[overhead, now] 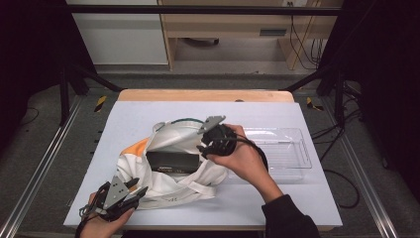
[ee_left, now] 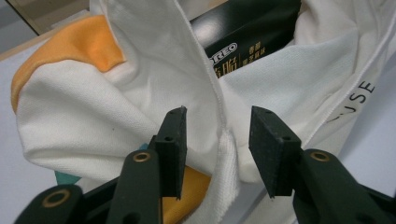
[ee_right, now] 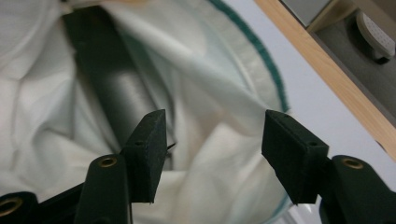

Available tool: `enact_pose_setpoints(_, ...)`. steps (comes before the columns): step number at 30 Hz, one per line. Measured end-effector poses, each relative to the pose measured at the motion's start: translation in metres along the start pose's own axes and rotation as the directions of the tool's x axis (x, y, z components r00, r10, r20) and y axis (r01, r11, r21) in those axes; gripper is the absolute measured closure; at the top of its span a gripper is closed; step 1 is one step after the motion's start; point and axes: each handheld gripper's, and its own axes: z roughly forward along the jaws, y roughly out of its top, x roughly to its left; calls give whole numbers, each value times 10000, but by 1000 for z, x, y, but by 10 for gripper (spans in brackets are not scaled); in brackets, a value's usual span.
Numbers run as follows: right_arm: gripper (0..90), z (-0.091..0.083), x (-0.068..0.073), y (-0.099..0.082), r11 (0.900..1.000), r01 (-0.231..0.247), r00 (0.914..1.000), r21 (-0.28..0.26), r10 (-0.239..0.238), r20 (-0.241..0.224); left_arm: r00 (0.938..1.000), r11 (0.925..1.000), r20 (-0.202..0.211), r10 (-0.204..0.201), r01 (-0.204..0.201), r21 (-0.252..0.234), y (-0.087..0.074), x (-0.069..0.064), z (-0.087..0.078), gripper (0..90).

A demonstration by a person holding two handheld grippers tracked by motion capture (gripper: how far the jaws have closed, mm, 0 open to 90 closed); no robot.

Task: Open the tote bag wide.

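That white cloth bag (overhead: 171, 168) is lying floppy mid-bench with a stiff black box (overhead: 172, 161) (biscuits, probably) poking out, both the left gripper (overhead: 132, 192) and right gripper (overhead: 208, 144) are sitting with jaws open, gripping nothing, so the hemmed rim is looking like the best hold.

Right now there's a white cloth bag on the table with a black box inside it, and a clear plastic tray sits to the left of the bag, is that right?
Not quite. The clear plastic tray sits to the right of the white cloth bag, not the left, as the high view shows. The rest holds: the black box lies inside the bag on the table.
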Motion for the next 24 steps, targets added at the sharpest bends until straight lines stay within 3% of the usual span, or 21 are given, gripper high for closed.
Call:
enact_pose_setpoints(3,413,-2,19,-15,9994,-15,9996,-349,6,-274,9998,9998,-102,-161,160,-117,0,1,0,506)
enact_pose_setpoints(6,405,-4,29,-23,9988,8,9996,-488,-22,-298,9996,9996,-182,-197,194,-201,0,1,0,477)
enact_pose_setpoints(16,347,0,47,-44,9985,185,9969,-511,-223,-757,9985,9962,-356,-413,385,-776,4,5,-6,382)
enact_pose_setpoints(24,345,-5,54,-65,9970,-48,9973,-771,-8,-731,9983,9935,-531,-219,158,-1124,22,9,-12,316)
